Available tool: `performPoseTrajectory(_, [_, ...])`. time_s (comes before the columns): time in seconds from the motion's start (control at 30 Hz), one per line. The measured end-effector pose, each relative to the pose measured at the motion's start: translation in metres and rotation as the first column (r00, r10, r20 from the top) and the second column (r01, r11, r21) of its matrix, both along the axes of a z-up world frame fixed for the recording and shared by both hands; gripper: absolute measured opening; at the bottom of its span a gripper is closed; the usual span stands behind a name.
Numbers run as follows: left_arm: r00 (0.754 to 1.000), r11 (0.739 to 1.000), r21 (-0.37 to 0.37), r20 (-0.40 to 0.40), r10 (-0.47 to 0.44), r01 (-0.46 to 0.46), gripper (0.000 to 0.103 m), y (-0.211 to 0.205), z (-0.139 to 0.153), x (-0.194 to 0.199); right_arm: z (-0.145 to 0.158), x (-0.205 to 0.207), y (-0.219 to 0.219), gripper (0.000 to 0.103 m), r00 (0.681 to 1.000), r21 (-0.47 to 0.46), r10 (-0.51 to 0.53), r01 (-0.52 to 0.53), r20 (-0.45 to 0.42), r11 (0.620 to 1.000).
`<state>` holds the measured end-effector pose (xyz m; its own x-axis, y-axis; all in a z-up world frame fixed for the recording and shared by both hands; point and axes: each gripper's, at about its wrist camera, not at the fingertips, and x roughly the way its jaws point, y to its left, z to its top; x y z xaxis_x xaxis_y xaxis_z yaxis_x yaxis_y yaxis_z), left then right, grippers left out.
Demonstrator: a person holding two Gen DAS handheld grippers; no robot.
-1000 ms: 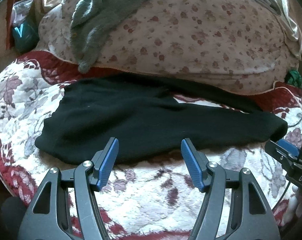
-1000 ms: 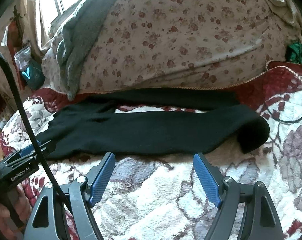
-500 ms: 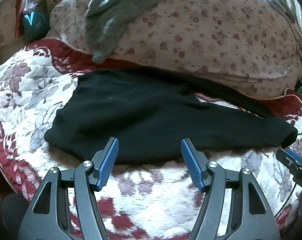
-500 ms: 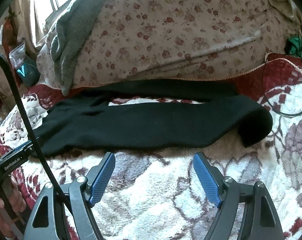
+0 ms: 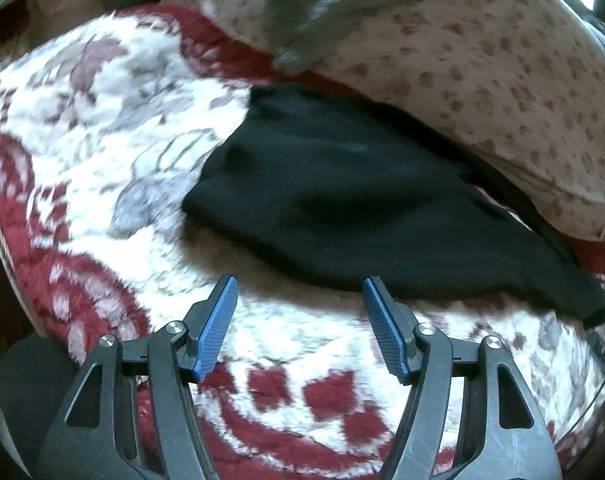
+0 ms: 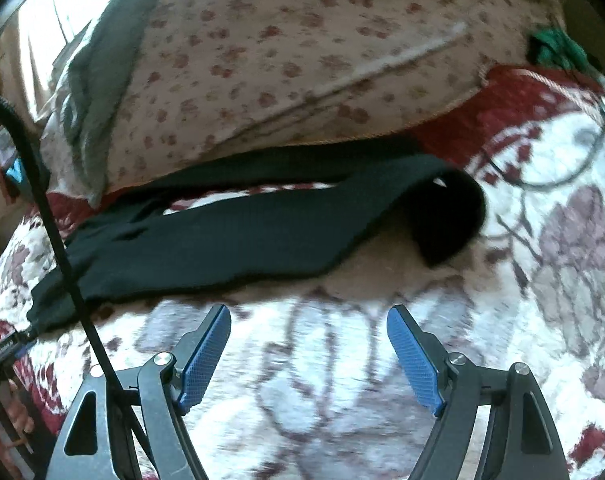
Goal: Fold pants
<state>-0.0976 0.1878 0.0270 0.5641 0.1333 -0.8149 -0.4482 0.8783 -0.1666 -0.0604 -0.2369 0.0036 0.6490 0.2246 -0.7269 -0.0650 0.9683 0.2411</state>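
Observation:
Black pants (image 5: 342, 192) lie spread on a red-and-white floral bedspread (image 5: 102, 128), waist end to the left and legs running right. In the right wrist view the pants (image 6: 230, 240) stretch across the middle, with the near leg's cuff (image 6: 446, 220) curled up at the right end. My left gripper (image 5: 300, 284) is open and empty, just short of the pants' near edge by the waist. My right gripper (image 6: 308, 312) is open and empty, a little short of the near leg. Both views are motion-blurred.
A big floral pillow or folded duvet (image 6: 302, 60) lies right behind the pants, with a grey knit garment (image 6: 98, 80) draped over it. A black cable (image 6: 62, 248) crosses the left of the right wrist view. A thin cord (image 6: 554, 176) lies on the bedspread at the right.
My left gripper has swung left toward the waist end of the pants. My right gripper has shifted right toward the leg cuff. Both stay open and the pants have not moved.

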Motion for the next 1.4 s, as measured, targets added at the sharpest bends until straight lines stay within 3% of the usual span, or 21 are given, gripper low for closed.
performPoseTrajectory(0.33, [0.999,0.999,-0.036,-0.003,0.041,-0.042,0.065,0.007,-0.008,0.006,-0.009,0.014,-0.022,0.079,0.997,0.103,-0.062,0.065,-0.035,0.993])
performPoseTrajectory(0.87, [0.997,0.996,-0.030,-0.008,0.081,-0.081,0.065,0.013,-0.006,0.047,-0.015,0.039,-0.010,0.079,0.997,0.130,-0.060,0.065,-0.042,0.989])
performPoseTrajectory(1.17, [0.999,0.998,-0.039,-0.003,0.052,-0.052,0.065,0.015,-0.004,0.073,-0.018,0.061,-0.018,0.079,0.995,0.168,-0.091,0.096,-0.038,0.981])
performPoseTrajectory(1.2, [0.999,0.998,-0.040,0.001,0.046,-0.046,0.065,0.015,-0.004,0.075,-0.019,0.064,-0.020,0.077,0.995,0.184,-0.092,0.097,-0.032,0.978])
performPoseTrajectory(1.23, [0.999,0.998,-0.042,0.004,0.036,-0.036,0.065,0.015,-0.003,0.076,-0.019,0.067,-0.023,0.065,0.995,0.192,-0.094,0.097,-0.024,0.977])
performPoseTrajectory(1.27, [1.000,0.999,-0.043,0.009,0.030,-0.030,0.058,0.015,-0.002,0.076,-0.019,0.070,-0.026,0.055,0.995,0.190,-0.102,0.103,-0.015,0.976])
performPoseTrajectory(1.3, [1.000,0.999,-0.040,0.010,0.025,-0.025,0.052,0.014,-0.002,0.077,-0.020,0.073,-0.029,0.036,0.994,0.193,-0.112,0.112,-0.010,0.975])
performPoseTrajectory(1.33, [1.000,0.999,-0.035,0.009,0.015,-0.014,0.037,0.014,-0.002,0.078,-0.021,0.076,-0.032,0.024,0.993,0.209,-0.118,0.117,-0.009,0.971])
performPoseTrajectory(1.37, [1.000,0.999,-0.037,0.005,-0.006,0.007,0.027,0.013,-0.002,0.080,-0.024,0.079,-0.039,0.021,0.992,0.254,-0.127,0.126,-0.013,0.959])
performPoseTrajectory(1.4, [1.000,0.999,-0.042,0.005,-0.021,0.022,0.024,0.012,-0.002,0.081,-0.027,0.081,-0.044,0.017,0.991,0.282,-0.133,0.133,-0.018,0.950])
